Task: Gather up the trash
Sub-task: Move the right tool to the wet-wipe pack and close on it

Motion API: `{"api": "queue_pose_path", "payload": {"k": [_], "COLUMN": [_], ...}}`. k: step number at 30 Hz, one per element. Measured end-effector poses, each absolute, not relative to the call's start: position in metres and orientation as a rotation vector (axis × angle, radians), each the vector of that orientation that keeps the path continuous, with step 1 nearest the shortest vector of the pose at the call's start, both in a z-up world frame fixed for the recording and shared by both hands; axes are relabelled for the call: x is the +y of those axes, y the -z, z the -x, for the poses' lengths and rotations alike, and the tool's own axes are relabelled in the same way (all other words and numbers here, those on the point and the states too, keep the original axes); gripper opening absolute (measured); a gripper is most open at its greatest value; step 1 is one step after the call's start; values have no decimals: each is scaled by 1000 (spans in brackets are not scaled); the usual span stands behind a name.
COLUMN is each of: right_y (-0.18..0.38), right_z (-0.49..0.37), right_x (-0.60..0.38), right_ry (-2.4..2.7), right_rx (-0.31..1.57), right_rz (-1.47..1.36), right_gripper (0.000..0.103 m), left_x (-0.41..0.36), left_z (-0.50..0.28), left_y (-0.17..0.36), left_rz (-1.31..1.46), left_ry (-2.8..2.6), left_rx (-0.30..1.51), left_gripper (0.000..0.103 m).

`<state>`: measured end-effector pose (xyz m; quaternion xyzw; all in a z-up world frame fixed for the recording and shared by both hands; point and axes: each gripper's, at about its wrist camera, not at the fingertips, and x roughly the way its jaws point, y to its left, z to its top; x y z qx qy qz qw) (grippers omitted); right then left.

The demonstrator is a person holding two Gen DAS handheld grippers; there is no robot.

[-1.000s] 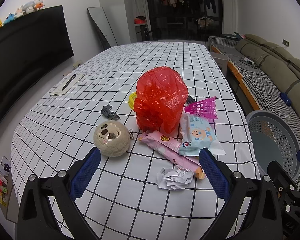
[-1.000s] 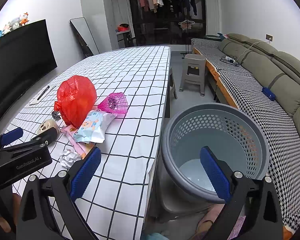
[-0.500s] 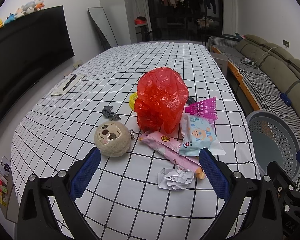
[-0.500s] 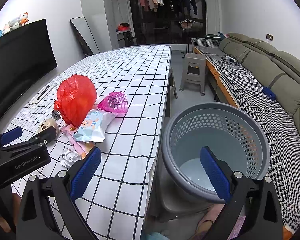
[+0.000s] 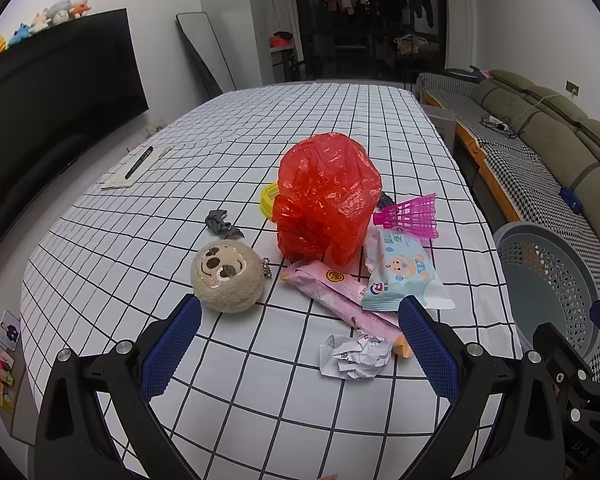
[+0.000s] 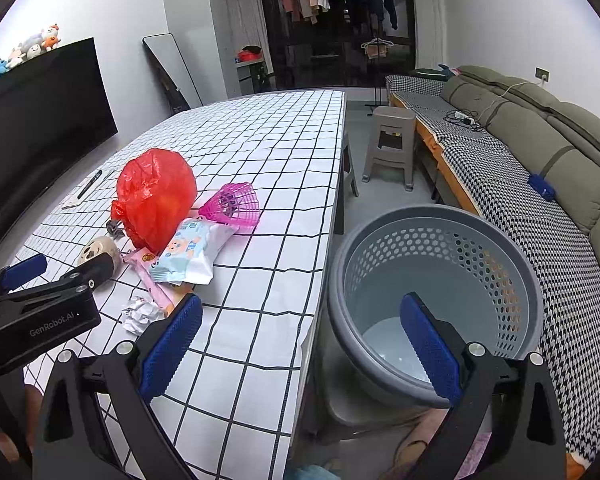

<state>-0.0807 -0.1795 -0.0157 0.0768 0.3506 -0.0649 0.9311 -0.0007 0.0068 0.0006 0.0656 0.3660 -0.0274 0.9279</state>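
Note:
A crumpled red plastic bag (image 5: pixel 326 196) stands mid-table; it also shows in the right wrist view (image 6: pixel 154 196). In front of it lie a blue-white wipes packet (image 5: pixel 400 272), a pink wrapper (image 5: pixel 340 294) and a crumpled paper ball (image 5: pixel 356 356). A grey perforated bin (image 6: pixel 436 292) stands on the floor right of the table. My left gripper (image 5: pixel 296 344) is open and empty, just short of the paper ball. My right gripper (image 6: pixel 300 344) is open and empty, over the table's right edge beside the bin.
A round plush toy (image 5: pixel 228 276), a pink shuttlecock (image 5: pixel 412 216), a grey clip (image 5: pixel 222 224) and a yellow ring (image 5: pixel 269 196) share the checked tablecloth (image 5: pixel 140 248). A pen on paper (image 5: pixel 138 162) lies far left. A stool (image 6: pixel 392 140) and sofa (image 6: pixel 540 152) stand right.
Both views have barely shifted; the left gripper has drifted very slightly. Nothing was taken hold of or let go.

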Motion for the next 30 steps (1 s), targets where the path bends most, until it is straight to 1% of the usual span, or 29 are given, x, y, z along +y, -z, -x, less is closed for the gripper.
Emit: {"api": "queue_pose_path", "payload": {"k": [15,21,30], "right_y": [24,28,36], "right_z": [43,8,-35], "right_x": [-148,-134,-131], "right_ry": [-29,-59,-69], "right_rx": [780,840,919], "right_rz": [-132,-97,-144], "right_gripper": [95,95,95], "left_x": [58,77,97], "left_z": [-12,-18,-29], "left_y": [6,10,17], "left_rz": [-102,-86,-46], "left_ry": [-46,-65,-101], "left_rx": [776,792,817], "left_gripper": [97,97,97]}}
